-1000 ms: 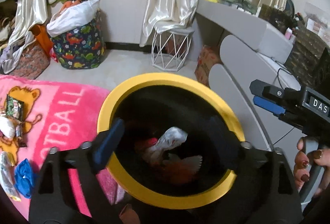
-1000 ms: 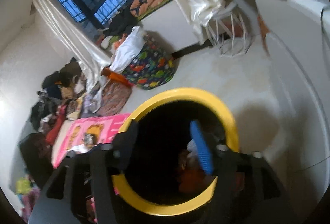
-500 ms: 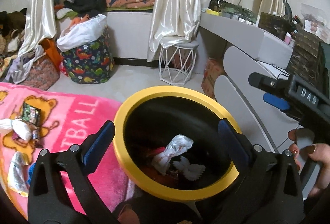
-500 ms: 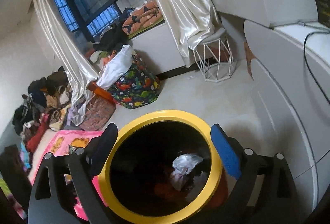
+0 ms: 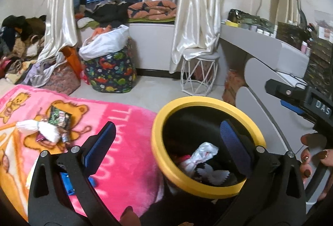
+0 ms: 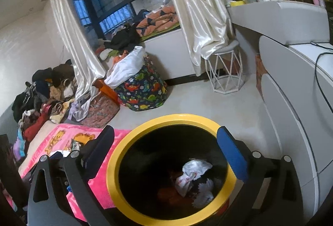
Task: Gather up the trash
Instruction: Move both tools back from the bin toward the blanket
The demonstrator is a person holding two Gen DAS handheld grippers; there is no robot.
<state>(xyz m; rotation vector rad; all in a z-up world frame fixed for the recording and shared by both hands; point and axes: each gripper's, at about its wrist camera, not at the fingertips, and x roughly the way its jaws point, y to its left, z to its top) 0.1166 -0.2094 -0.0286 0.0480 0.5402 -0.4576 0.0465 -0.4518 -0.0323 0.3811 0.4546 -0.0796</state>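
Both grippers tilted down over the bin (image 6: 116, 155), the left gripper (image 5: 168, 147) spread wide and empty, the right gripper (image 6: 166, 155) opening with nothing between its jaws.

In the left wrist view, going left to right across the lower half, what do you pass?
White tissue wad on the pink blanket → snack wrapper → yellow-rimmed trash bin → crumpled white wrapper inside it → person's hand on the right gripper's handle.

L gripper (image 5: 167, 145) jaws wide, empty; R gripper (image 6: 166, 152) jaws opening, nothing between; both tilted down.
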